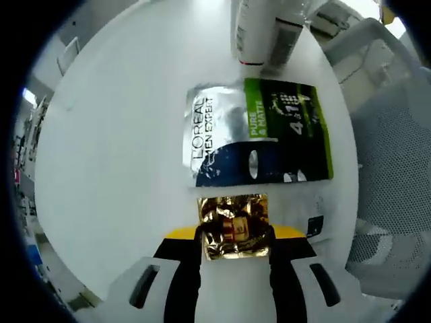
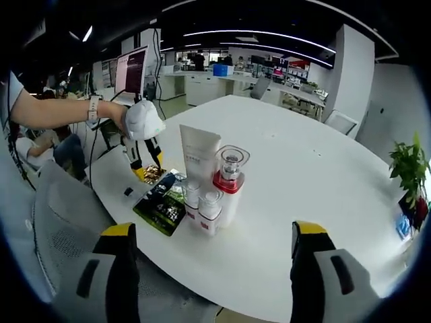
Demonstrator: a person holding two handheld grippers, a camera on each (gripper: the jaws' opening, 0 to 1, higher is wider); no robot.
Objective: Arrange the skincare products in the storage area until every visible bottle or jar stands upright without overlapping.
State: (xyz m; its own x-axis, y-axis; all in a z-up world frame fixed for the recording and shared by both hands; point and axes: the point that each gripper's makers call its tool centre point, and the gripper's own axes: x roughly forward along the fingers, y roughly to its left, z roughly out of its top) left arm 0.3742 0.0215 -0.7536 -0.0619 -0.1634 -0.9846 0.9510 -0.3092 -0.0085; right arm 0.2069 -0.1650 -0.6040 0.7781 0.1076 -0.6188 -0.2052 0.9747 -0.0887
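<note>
- A small gold foil sachet is being pinched between the jaws of the left gripper, low over the white table.
- The same sachet is being shown in the right gripper view under the left gripper, just beside a flat silver-and-green sachet lying on the table.
- The right gripper is being held back near the table edge with its jaws spread wide and nothing between them.
- Just beyond the flat sachet, a white tube, a red-collared pump bottle and two small bottles are being kept upright in a tight cluster.
- Judged from this, the sachets are the step in hand, since they are being left flat while the bottles are standing.
- The next move is being judged to call for carrying the gold sachet to bare table without brushing the cluster.
</note>
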